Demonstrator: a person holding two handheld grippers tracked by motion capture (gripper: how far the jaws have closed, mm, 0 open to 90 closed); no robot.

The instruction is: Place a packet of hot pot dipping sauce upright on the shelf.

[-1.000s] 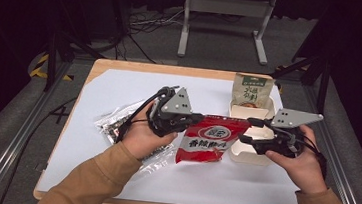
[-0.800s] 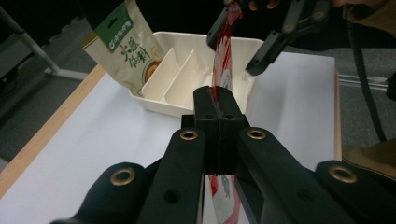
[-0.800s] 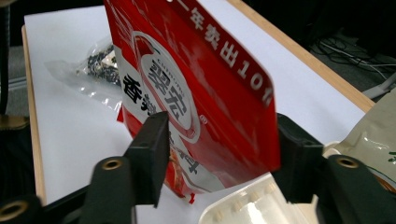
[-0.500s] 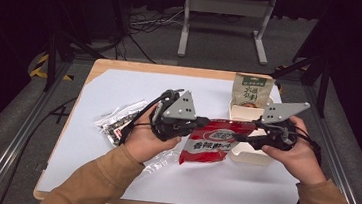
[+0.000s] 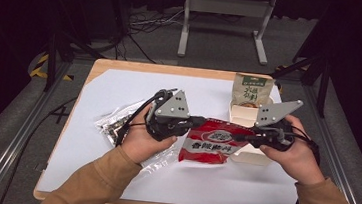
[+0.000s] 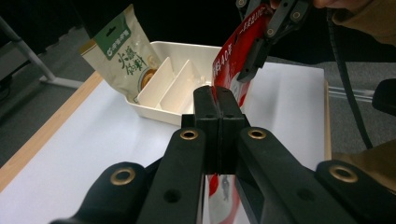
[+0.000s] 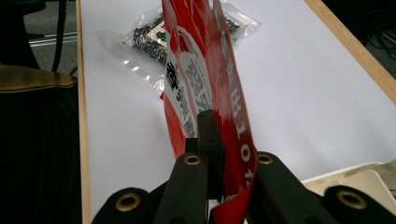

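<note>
High view first, from left to right: a clear plastic bag [image 5: 122, 121] with dark small contents lies flat on the white surface [image 5: 87, 163], toward its left edge, partly under the person's left hand [image 5: 140, 141]. The left gripper [image 5: 198, 121] has its black jaws pressed together on the left top edge of the red snack packet [image 5: 212, 143]; in the left gripper view the two jaws meet with only the thin red film between them. The packet is glossy, flat and roughly rectangular, with white characters printed on it, and it hangs between both grippers above the middle of the surface. The right gripper [image 5: 246, 137] clamps the packet's right top edge, its jaws closed to a narrow line on the film. Behind it, near the far right corner, a cream plastic tray [image 5: 238, 110] with dividers holds a green and beige pouch [image 5: 252, 91] standing at its far end. Compared with half a second ago, the packet sits slightly higher and is stretched more between the grippers.
</note>
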